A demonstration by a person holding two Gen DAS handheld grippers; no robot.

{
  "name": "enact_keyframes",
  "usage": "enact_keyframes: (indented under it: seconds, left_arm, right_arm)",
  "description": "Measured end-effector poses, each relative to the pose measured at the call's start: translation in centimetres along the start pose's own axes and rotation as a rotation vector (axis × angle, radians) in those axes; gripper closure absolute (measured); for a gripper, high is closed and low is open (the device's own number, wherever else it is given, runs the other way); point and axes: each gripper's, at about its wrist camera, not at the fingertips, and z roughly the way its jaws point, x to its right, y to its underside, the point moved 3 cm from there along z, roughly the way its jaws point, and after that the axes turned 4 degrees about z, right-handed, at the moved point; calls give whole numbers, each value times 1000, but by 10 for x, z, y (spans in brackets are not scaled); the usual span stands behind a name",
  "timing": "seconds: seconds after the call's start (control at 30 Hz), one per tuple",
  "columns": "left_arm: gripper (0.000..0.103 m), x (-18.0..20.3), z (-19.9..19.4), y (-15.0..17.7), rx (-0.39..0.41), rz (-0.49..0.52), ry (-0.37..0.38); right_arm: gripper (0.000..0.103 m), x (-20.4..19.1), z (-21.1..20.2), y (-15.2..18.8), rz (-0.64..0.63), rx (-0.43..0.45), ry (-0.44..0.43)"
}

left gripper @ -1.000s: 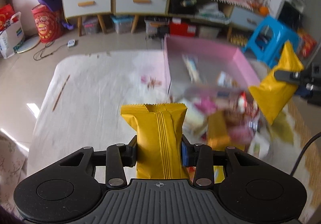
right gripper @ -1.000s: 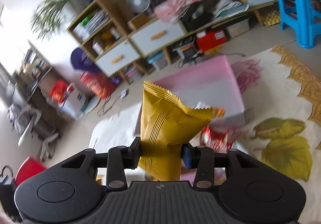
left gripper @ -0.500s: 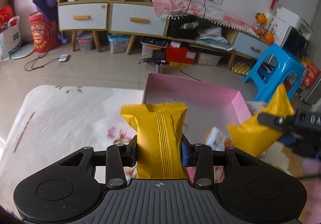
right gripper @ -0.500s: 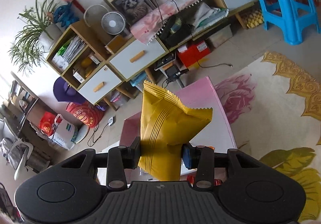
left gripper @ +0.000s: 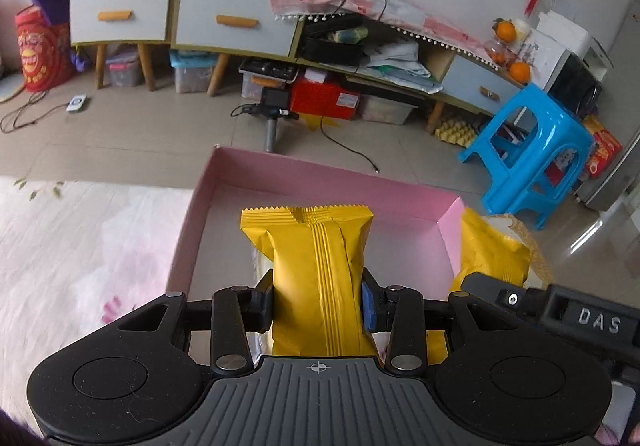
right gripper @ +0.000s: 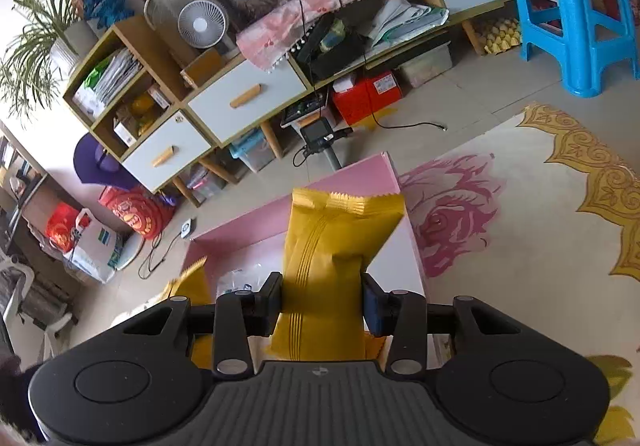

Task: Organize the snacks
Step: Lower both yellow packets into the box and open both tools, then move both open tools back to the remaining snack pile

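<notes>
While the left gripper (left gripper: 318,310) pinches a yellow snack bag (left gripper: 316,274) upright, long axis toward 12 o'clock, the pink box (left gripper: 320,176) lies open straight ahead and below. At 3 o'clock the right gripper carries a second yellow bag (left gripper: 490,250) just past the box's right wall.

From the right wrist, the right gripper (right gripper: 322,304) is clamped on its creased, glossy bag (right gripper: 328,254); the box wall (right gripper: 248,222) sits at 11 o'clock, so the left looks better placed.
</notes>
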Motion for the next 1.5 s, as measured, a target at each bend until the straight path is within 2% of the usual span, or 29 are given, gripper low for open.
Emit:
enact_keyframes:
  seconds: [0.2,0.27,0.3,0.33,0.37,0.43,0.57,0.7,0.87,1.17,1.5]
  left_arm:
    - [65,1,12,-2,11,8,-15]
    - [61,-1,11,-1,20,-3,-18]
    - [58,-3,11,-1,20,-11,-19]
    - [51,-5,10,-1,21,-22,-17]
    - [47,-7,9,-1,21,-36,-11]
    - [45,-10,4,0,21,-48,-7]
    - [31,-12,-9,3,21,-31,4]
    - [28,-18,-27,9,24,-41,11]
    - [19,-29,-60,22,41,-61,19]
    - [9,-51,-111,46,27,-109,6]
    - [2,-60,-149,80,-16,-90,-59]
  right_arm:
    - [69,-3,6,0,-27,2,-14]
    - [66,-2,5,-1,-29,12,-16]
    - [62,-2,5,-1,-29,21,-9]
    - [53,-1,3,-1,-28,27,-6]
    - [47,-1,1,-2,-26,34,-3]
    - [45,-1,-2,-3,-24,47,-1]
    - [34,-2,-9,-4,-18,58,9]
    - [30,-5,-21,-1,-34,57,33]
    - [20,-11,-44,1,-63,85,62]
    - [13,-24,-86,21,-149,84,125]
    - [8,-40,-110,57,-224,59,149]
